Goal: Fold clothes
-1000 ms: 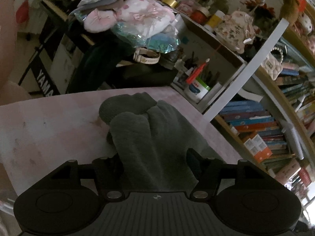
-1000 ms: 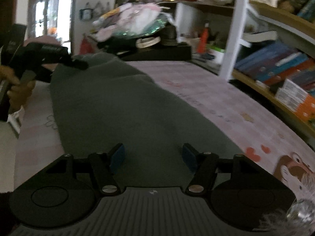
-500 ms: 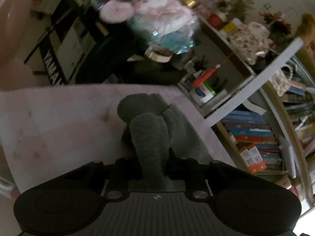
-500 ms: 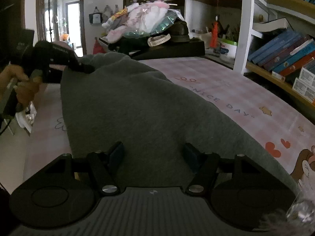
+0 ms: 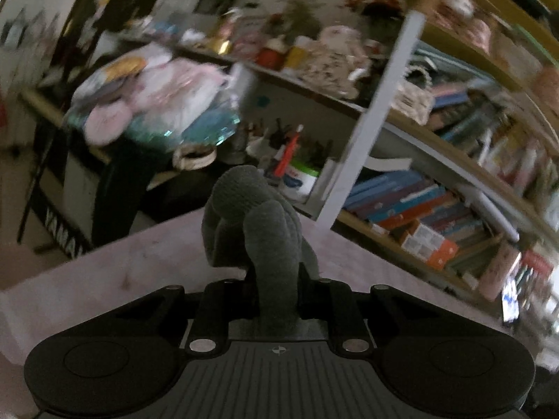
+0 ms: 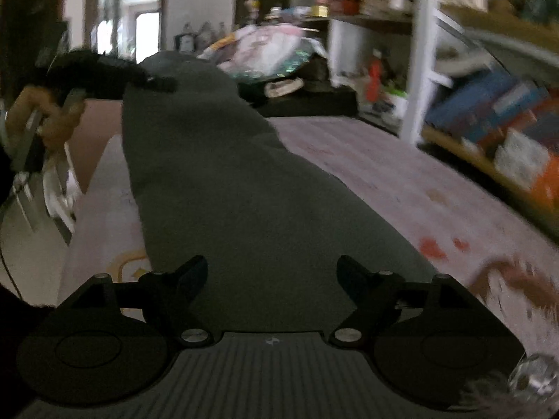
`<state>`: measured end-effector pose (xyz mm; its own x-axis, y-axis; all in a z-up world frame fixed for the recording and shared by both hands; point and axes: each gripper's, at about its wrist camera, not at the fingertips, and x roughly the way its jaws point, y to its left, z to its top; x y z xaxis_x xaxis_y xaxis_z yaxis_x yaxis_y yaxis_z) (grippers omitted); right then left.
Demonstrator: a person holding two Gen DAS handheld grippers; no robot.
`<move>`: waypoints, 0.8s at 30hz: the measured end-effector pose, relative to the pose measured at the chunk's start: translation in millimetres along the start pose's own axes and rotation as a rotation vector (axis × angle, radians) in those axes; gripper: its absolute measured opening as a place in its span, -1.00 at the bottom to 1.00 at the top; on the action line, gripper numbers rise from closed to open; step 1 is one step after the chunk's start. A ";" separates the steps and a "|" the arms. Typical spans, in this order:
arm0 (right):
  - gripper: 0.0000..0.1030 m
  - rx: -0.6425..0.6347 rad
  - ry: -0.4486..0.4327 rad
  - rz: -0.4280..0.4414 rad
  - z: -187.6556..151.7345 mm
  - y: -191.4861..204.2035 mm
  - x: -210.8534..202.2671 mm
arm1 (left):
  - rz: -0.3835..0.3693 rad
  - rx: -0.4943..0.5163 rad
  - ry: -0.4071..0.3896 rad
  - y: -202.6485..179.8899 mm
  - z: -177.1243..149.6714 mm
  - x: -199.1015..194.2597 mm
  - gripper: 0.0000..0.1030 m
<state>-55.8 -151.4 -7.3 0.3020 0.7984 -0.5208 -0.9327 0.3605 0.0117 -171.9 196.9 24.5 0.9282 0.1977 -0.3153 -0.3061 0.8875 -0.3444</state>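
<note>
A dark grey knitted garment lies stretched along the pink checked tablecloth. Its far end is bunched into thick folds and lifted off the cloth. My left gripper is shut on that bunch, the fabric squeezed between its fingers. From the right wrist view the left gripper shows high at the garment's far end, held by a hand. My right gripper is at the garment's near end, its jaws opening wide. The grey fabric lies between them; the pads do not press it.
A bookshelf with a white post runs along the table's right side. A heap of pink and white clothes sits on a dark keyboard stand behind the table. A cup of pens stands at the table's far corner.
The left gripper shut on the garment's bunched end and lifted it. The right gripper's jaws spread wider over the near end, and its view swung along the table.
</note>
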 end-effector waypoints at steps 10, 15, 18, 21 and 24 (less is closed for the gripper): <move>0.64 0.239 -0.193 -0.030 -16.7 -77.4 -89.0 | -0.005 0.341 -0.015 -93.2 -3.5 -18.1 -0.64; 0.64 0.279 -0.224 -0.037 -29.7 -85.2 -112.3 | -0.022 0.425 0.028 -127.0 -15.4 -17.6 -0.64; 0.64 0.300 -0.222 -0.075 -39.5 -85.0 -119.5 | -0.036 0.458 0.061 -145.9 -30.1 -16.2 -0.63; 0.64 0.310 -0.230 -0.097 -44.3 -83.5 -125.5 | -0.077 0.501 0.163 -169.0 -59.0 -7.6 -0.17; 0.65 0.293 -0.253 -0.108 -44.2 -80.0 -129.8 | -0.106 0.589 0.275 -190.8 -87.7 0.8 0.50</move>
<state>-29.1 -305.2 21.7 0.4685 0.8286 -0.3064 -0.8081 0.5421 0.2304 -131.3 -8.8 12.4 0.8349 0.0527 -0.5479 0.0232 0.9912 0.1307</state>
